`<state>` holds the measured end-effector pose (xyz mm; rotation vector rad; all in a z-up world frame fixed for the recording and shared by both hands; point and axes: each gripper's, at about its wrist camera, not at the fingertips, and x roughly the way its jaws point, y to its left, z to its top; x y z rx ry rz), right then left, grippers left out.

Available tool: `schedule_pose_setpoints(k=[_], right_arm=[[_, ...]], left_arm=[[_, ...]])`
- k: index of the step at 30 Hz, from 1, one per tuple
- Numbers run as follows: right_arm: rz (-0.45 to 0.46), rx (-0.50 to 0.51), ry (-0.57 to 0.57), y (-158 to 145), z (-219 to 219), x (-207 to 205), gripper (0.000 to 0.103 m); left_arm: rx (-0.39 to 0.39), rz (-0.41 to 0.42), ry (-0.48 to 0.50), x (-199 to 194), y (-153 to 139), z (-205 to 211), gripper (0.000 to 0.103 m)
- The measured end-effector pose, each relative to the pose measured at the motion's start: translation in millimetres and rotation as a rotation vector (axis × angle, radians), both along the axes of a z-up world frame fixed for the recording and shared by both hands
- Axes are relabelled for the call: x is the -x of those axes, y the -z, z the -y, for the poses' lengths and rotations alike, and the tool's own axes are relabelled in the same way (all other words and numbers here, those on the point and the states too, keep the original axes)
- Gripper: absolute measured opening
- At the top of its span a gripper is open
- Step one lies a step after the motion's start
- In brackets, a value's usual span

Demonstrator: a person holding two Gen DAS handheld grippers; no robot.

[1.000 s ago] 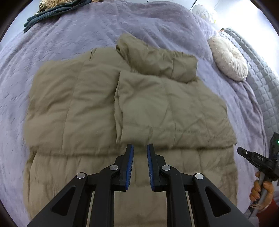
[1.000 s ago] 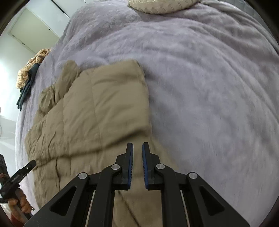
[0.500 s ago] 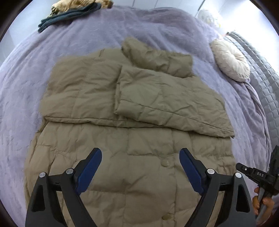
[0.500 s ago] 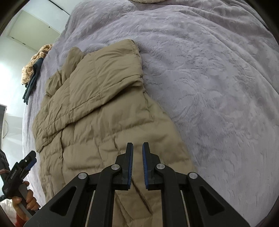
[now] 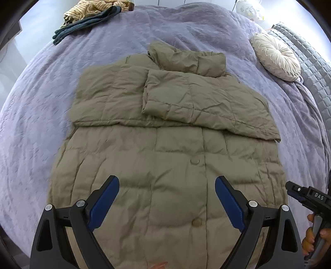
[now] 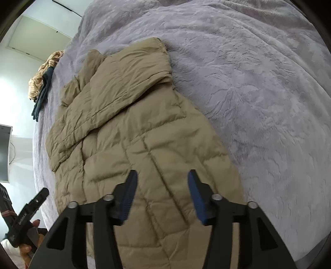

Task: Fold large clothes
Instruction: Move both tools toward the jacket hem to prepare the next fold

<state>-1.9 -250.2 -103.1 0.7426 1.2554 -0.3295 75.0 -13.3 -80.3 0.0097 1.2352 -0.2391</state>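
Observation:
An olive-tan puffer jacket [image 5: 165, 161] lies flat on the purple bedspread [image 5: 41, 103], collar at the far end, both sleeves folded across its chest. My left gripper [image 5: 167, 184] is open and empty, above the jacket's lower front near the hem. My right gripper [image 6: 162, 180] is open and empty, above the jacket's [image 6: 132, 132] lower right side near its edge. The right gripper also shows at the right edge of the left wrist view [image 5: 306, 196], and the left gripper at the lower left of the right wrist view [image 6: 31, 209].
A round cream cushion [image 5: 275, 55] lies at the far right by a grey quilted headboard [image 5: 310, 62]. A pile of striped and dark teal clothes [image 5: 91, 16] sits at the bed's far left; it also shows in the right wrist view [image 6: 43, 80].
Both grippers have pulled back from the folded sleeves toward the jacket's hem. The left opened first, then the right. The sleeves stay folded across the chest.

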Motion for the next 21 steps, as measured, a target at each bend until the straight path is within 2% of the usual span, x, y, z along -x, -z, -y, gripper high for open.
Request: schedule_pose_setpoints(k=[2, 4, 9, 11, 13, 21], right_arm=[[0.004, 0.002, 0.004, -7, -6, 4, 0.073], [0.0, 0.005, 0.009, -11, -10, 8, 0.083], [-0.004, 0.013, 0.016, -21, -25, 17, 0.083], [-0.001, 0.015, 0.028, -24, -29, 21, 0.091], [-0.001, 0.015, 0.051, -27, -34, 26, 0.091], [0.002, -0.065, 0.119, -19, -64, 55, 0.092]], left_arm=[[0.002, -0.017, -0.008, 7, -2, -5, 0.094], [-0.007, -0.036, -0.011, 14, -3, -8, 0.094], [-0.017, -0.08, -0.004, 32, -2, -18, 0.094], [-0.015, -0.093, -0.005, 39, -3, -24, 0.094], [-0.011, -0.107, -0.008, 47, -3, -30, 0.094], [-0.032, -0.16, 0.007, 74, 9, -62, 0.094]])
